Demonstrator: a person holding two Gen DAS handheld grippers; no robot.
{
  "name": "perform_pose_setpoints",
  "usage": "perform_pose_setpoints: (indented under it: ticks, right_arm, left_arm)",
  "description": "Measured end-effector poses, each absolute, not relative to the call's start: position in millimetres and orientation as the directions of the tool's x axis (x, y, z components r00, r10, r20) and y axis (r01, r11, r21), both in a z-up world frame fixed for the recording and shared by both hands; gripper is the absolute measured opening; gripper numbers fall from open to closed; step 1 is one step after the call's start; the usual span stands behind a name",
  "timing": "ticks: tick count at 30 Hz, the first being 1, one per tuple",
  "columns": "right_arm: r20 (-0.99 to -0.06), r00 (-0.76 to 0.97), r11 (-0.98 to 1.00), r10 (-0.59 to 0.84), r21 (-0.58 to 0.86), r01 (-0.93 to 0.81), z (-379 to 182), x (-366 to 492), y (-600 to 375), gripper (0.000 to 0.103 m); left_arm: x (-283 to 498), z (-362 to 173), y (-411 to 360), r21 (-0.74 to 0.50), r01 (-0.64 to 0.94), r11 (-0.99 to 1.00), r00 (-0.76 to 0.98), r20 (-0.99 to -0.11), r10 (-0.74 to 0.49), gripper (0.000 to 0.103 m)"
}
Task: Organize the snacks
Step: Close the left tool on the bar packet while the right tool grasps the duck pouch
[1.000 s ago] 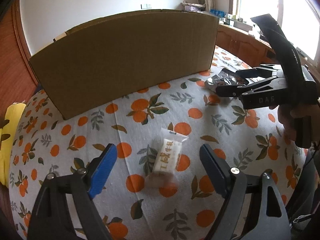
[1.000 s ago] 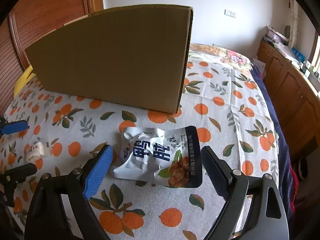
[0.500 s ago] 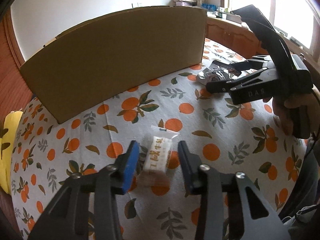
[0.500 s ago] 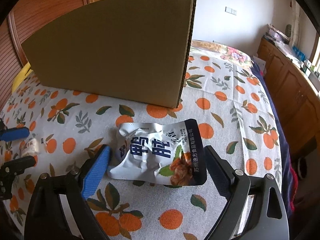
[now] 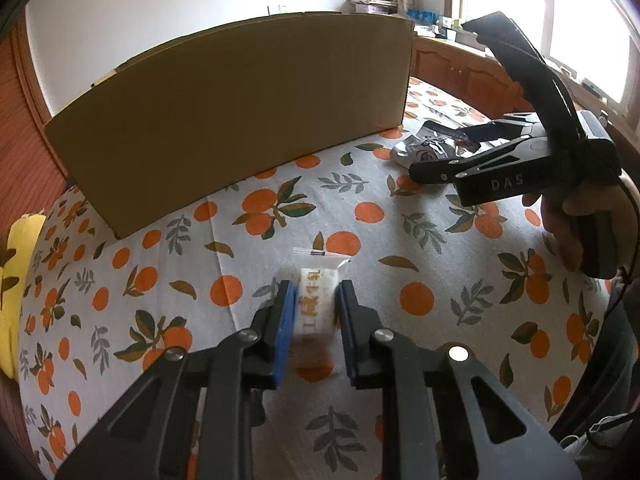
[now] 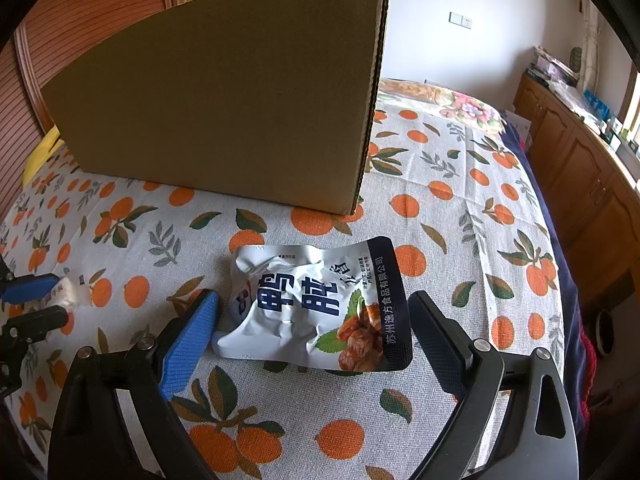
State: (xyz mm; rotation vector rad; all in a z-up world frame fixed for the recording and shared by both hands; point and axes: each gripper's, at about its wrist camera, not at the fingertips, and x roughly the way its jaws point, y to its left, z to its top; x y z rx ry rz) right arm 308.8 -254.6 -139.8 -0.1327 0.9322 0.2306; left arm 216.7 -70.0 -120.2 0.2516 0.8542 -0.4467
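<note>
My left gripper (image 5: 314,292) is shut on a small white candy packet (image 5: 316,304) lying on the orange-print tablecloth (image 5: 240,216); the same packet also shows in the right wrist view (image 6: 66,292). My right gripper (image 6: 314,312) is open, its fingers on either side of a silver and navy snack pouch (image 6: 316,304) flat on the cloth, close to it. That pouch also shows in the left wrist view (image 5: 432,146) under the right gripper (image 5: 460,152). A large cardboard box (image 5: 236,120) stands behind both snacks; its inside is hidden.
A yellow object (image 5: 16,280) lies at the cloth's left edge. Wooden cabinets (image 6: 580,168) run along the right wall beyond the table edge. A floral cloth (image 6: 452,104) lies behind the box. A wooden panel (image 6: 80,36) stands far left.
My left gripper has closed from wide open onto the candy packet. My right gripper has moved forward a little, so its fingers now flank the pouch; it stays open.
</note>
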Motion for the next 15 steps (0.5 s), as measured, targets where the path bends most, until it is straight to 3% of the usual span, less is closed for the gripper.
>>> perform_pose_setpoints:
  ticks: [15]
  right_arm:
    - [-0.808, 0.573, 0.967, 0.139, -0.013, -0.253, -140, 309, -254, 0.096]
  left_arm:
    - [202, -103, -53, -0.015, 0.428, 0.904, 0.612, -0.731, -0.302, 0.019]
